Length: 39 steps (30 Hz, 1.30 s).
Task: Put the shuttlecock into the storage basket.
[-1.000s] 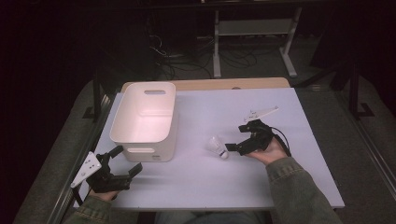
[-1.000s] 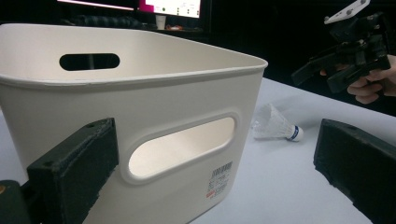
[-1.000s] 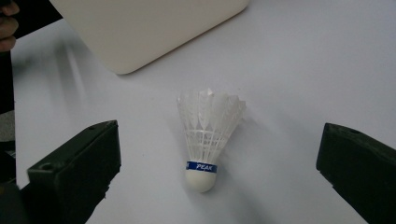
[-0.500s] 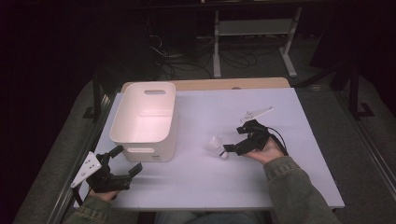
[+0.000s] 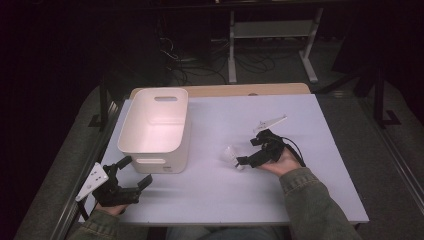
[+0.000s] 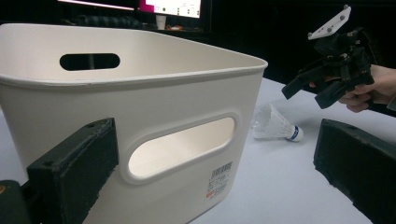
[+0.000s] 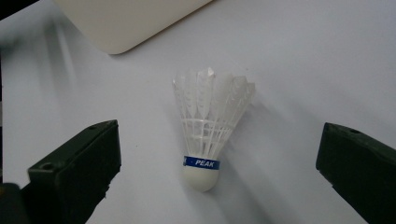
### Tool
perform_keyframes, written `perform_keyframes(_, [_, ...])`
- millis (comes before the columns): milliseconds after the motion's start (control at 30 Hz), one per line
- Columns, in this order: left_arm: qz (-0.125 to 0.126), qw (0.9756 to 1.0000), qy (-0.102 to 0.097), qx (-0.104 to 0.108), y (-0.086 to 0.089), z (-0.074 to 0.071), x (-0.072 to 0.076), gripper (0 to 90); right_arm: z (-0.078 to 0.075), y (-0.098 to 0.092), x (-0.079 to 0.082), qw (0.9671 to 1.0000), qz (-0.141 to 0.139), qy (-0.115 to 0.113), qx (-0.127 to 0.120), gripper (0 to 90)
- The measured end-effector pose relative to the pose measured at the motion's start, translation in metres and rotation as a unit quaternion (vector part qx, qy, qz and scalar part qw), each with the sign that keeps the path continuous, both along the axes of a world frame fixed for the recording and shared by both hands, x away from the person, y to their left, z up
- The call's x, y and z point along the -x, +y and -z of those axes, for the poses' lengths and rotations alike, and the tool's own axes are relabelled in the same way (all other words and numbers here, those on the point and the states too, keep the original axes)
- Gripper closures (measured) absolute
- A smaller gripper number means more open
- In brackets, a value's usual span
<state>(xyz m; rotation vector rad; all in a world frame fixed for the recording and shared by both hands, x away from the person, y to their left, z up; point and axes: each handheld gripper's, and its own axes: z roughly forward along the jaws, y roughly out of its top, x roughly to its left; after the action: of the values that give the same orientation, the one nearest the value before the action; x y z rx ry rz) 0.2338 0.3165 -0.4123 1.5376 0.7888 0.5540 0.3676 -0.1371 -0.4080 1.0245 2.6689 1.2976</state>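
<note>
A: What lies before the right claw [image 7: 219, 177]?
B: A white feathered shuttlecock [image 7: 208, 125] with a blue "PEAK" band, lying on the worktop [image 5: 240, 185] between its wide-open jaws, untouched

A: And the left claw [image 5: 134, 175]?
B: Open too, empty, just beside the white bin [image 6: 140, 116]; the bin's far corners are cut off in its view, and its label is too small to read

Shuttlecock [image 7: 205, 135]: translucent white plastic skirt, smooth matt white cap, glossy blue band. Bin [image 5: 155, 131]: smooth, satin cream plastic with a paper label. Desk [image 5: 215, 190]: matt, pale, smooth top. Right hand-held gripper [image 5: 246, 159]: matt black, rough-faced jaws.
</note>
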Motion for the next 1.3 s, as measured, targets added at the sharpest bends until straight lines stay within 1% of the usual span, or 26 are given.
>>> perform_keyframes(100, [0.0, 1.0, 0.0, 0.001, 0.0, 0.0, 0.0, 0.0, 0.001, 0.001, 0.0, 1.0, -0.003, -0.001, 0.001, 0.0])
perform_keyframes(133, [0.0, 1.0, 0.0, 0.0, 0.0, 0.0, 0.0, 0.0, 0.002, 0.002, 0.0, 1.0, -0.005, 0.004, 0.002, 0.0])
perform_keyframes(400, [0.0, 1.0, -0.002, -0.002, 0.001, 0.0, 0.0, 0.0, 0.008, 0.007, -0.003, 0.9998, -0.014, 0.012, 0.009, 0.0])
perform_keyframes(567, [0.001, 1.0, -0.002, -0.001, 0.001, 0.0, 0.0, 0.0, 0.012, 0.01, -0.003, 0.9997, -0.017, 0.016, 0.009, 0.0])
perform_keyframes(600, [0.001, 1.0, -0.002, 0.0, 0.001, 0.0, 0.0, 0.0, 0.013, 0.011, -0.003, 0.9996, -0.015, 0.02, 0.009, 0.0])
perform_keyframes(700, [0.001, 1.0, -0.002, -0.001, 0.001, 0.0, 0.0, 0.0, 0.017, 0.013, -0.004, 0.9995, -0.02, 0.019, 0.013, 0.0])
perform_keyframes(733, [0.001, 1.0, -0.003, 0.0, 0.001, 0.0, 0.0, 0.0, 0.018, 0.014, -0.004, 0.9994, -0.02, 0.024, 0.012, 0.0])
perform_keyframes(767, [0.001, 1.0, -0.002, -0.001, 0.001, 0.0, 0.0, 0.0, 0.018, 0.014, -0.004, 0.9994, -0.022, 0.023, 0.014, 0.0])
perform_keyframes(867, [0.002, 1.0, -0.004, -0.001, 0.001, 0.0, 0.0, 0.0, 0.021, 0.016, -0.005, 0.9991, -0.023, 0.031, 0.02, 0.0])
perform_keyframes(967, [0.002, 1.0, -0.004, -0.002, 0.001, 0.0, 0.0, 0.0, 0.024, 0.016, -0.006, 0.999, -0.023, 0.03, 0.026, 0.0])
perform_keyframes(1067, [0.002, 1.0, -0.003, 0.0, 0.001, 0.0, 0.0, 0.0, 0.025, 0.017, -0.006, 0.9985, -0.022, 0.039, 0.031, 0.2])
perform_keyframes(1100, [0.001, 1.0, -0.002, 0.003, 0.001, 0.0, 0.0, 0.0, 0.026, 0.017, -0.006, 0.9983, -0.022, 0.038, 0.037, 2.3])
perform_keyframes(1167, [0.001, 1.0, -0.002, 0.002, 0.001, 0.0, 0.0, 0.0, 0.026, 0.018, -0.006, 0.9982, -0.029, 0.041, 0.034, 5.5])
perform_keyframes(1200, [0.001, 1.0, -0.002, 0.002, 0.001, 0.0, 0.0, 0.0, 0.027, 0.017, -0.006, 0.998, -0.029, 0.037, 0.041, 7.0])
perform_keyframes(1300, [0.001, 1.0, -0.002, 0.0, 0.001, 0.0, 0.0, 0.0, 0.028, 0.018, -0.007, 0.9976, -0.03, 0.046, 0.043, 12.5])
